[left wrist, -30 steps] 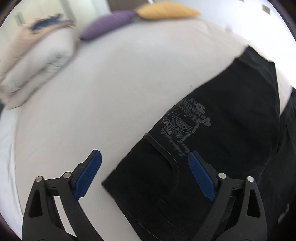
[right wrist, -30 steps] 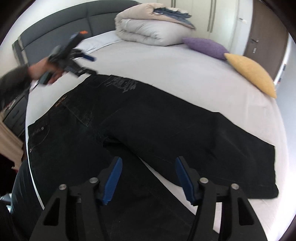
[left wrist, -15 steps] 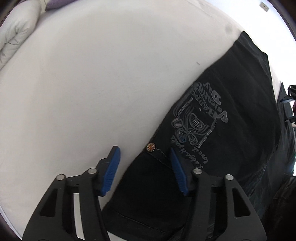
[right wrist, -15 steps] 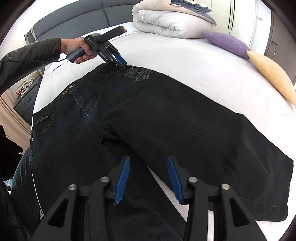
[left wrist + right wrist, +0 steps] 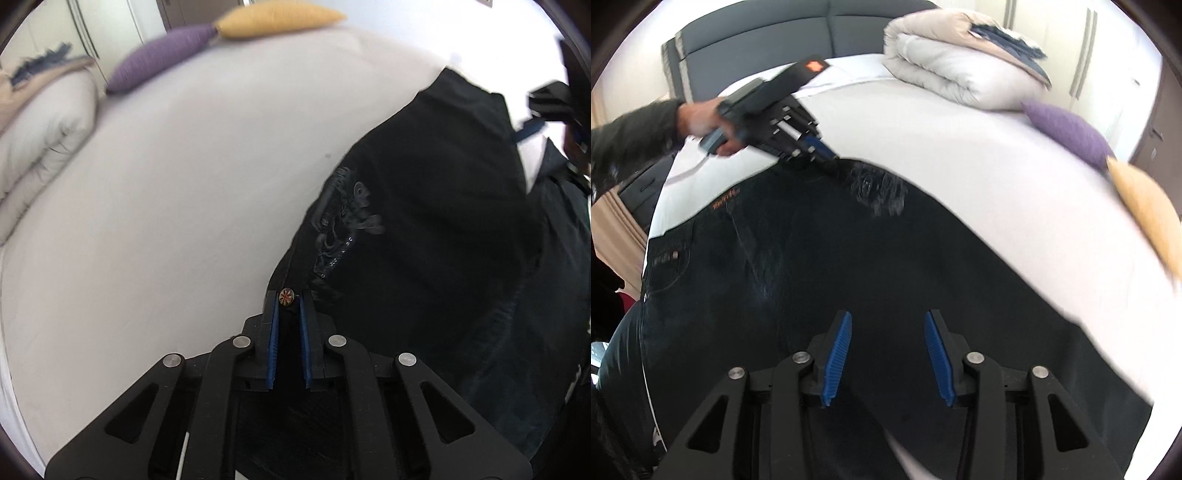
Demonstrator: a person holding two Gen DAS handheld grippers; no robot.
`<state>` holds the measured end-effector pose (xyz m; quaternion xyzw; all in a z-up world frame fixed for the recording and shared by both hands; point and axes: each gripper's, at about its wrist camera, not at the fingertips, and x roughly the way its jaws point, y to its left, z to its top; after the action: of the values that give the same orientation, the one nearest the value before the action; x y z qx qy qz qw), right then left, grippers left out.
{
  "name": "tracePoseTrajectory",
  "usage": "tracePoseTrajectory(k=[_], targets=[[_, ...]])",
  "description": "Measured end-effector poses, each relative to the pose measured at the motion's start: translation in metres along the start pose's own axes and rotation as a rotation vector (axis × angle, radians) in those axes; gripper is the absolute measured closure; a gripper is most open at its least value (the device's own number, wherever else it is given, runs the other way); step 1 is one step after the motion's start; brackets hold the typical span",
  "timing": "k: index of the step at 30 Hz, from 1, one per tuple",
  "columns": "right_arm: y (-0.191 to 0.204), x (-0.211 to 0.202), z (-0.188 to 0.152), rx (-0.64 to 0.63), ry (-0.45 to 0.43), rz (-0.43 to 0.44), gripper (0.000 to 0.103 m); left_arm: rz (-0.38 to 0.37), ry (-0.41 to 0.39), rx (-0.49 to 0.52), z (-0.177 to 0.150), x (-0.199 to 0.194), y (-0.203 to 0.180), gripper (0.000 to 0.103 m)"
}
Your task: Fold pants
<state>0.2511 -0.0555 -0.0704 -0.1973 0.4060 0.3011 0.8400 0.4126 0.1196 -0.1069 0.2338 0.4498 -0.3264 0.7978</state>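
One bed (image 5: 960, 155) fills most of both views, its pale sheet running from the lower left of the left wrist view up to the top. Black pants (image 5: 886, 266) lie spread flat across the bed, covering the middle and lower part of the right wrist view and the right half of the left wrist view (image 5: 424, 240). A rolled white and beige duvet (image 5: 960, 70) sits at the top of the right wrist view, in front of a grey headboard (image 5: 775, 44) at the upper left. A purple cushion (image 5: 1067, 129) lies at the right of that view, with a yellow cushion (image 5: 1145, 210) just below it at the right edge; in the left wrist view they sit end to end at the top.

The left gripper (image 5: 287, 306) has its jaws pressed close on the edge of the pants, pinching the dark cloth between the blue pads (image 5: 274, 343), right by a small round button (image 5: 286, 296) at the jaw tips. A grey printed design (image 5: 343, 229) on the pants lies just above and to the right of it. In the right wrist view this gripper shows at the upper left, held by a hand (image 5: 701, 122) in a dark sleeve, its tip on the pants' far edge.

The right gripper (image 5: 888, 321) hangs over the pants at the bottom centre, jaws spread apart with nothing between them
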Motion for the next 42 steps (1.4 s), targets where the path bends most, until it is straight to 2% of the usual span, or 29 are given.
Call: tracePoseTrajectory(k=[5, 10, 14, 15, 18, 19, 21, 23, 28, 32, 33, 38, 40, 42], targets=[[0.009, 0.029, 0.051, -0.136, 0.013, -0.053, 0.064, 0.039, -0.074, 0.006, -0.014, -0.028, -0.03, 0.094], [0.014, 0.059, 0.087, -0.225, 0.07, -0.078, 0.066, 0.044, -0.1, 0.025, -0.025, -0.045, -0.047, 0.094], [0.02, 0.083, 0.095, -0.299, 0.163, -0.064, 0.066, 0.048, -0.113, 0.024, -0.03, -0.045, -0.05, 0.094], [0.02, 0.087, 0.097, -0.313, 0.178, -0.063, 0.066, 0.045, -0.118, 0.022, -0.04, -0.051, -0.049, 0.094], [0.018, 0.103, 0.101, -0.334, 0.224, -0.076, 0.066, 0.051, -0.123, 0.027, -0.032, -0.054, -0.053, 0.094], [0.016, 0.108, 0.103, -0.328, 0.236, -0.072, 0.068, 0.054, -0.123, 0.033, -0.032, -0.055, -0.055, 0.094], [0.012, 0.113, 0.105, -0.319, 0.254, -0.063, 0.084, 0.055, -0.123, 0.039, -0.033, -0.055, -0.056, 0.094], [0.006, 0.113, 0.106, -0.306, 0.265, -0.057, 0.093, 0.052, -0.126, 0.039, -0.031, -0.055, -0.05, 0.094], [0.003, 0.103, 0.104, -0.182, 0.243, -0.041, 0.097, 0.051, -0.143, 0.018, -0.036, -0.058, -0.05, 0.094], [0.008, 0.091, 0.103, 0.03, 0.187, -0.011, 0.097, 0.055, -0.149, -0.002, -0.04, -0.063, -0.048, 0.094], [0.007, 0.088, 0.101, 0.141, 0.16, 0.037, 0.097, 0.054, -0.152, -0.011, -0.042, -0.066, -0.047, 0.094], [0.013, 0.092, 0.097, 0.456, 0.094, 0.204, 0.097, 0.052, -0.157, -0.04, -0.049, -0.077, -0.055, 0.094], [0.013, 0.095, 0.096, 0.525, 0.075, 0.25, 0.097, 0.053, -0.157, -0.045, -0.054, -0.084, -0.06, 0.094], [0.018, 0.094, 0.093, 0.527, 0.081, 0.268, 0.097, 0.052, -0.158, -0.052, -0.061, -0.091, -0.066, 0.094]])
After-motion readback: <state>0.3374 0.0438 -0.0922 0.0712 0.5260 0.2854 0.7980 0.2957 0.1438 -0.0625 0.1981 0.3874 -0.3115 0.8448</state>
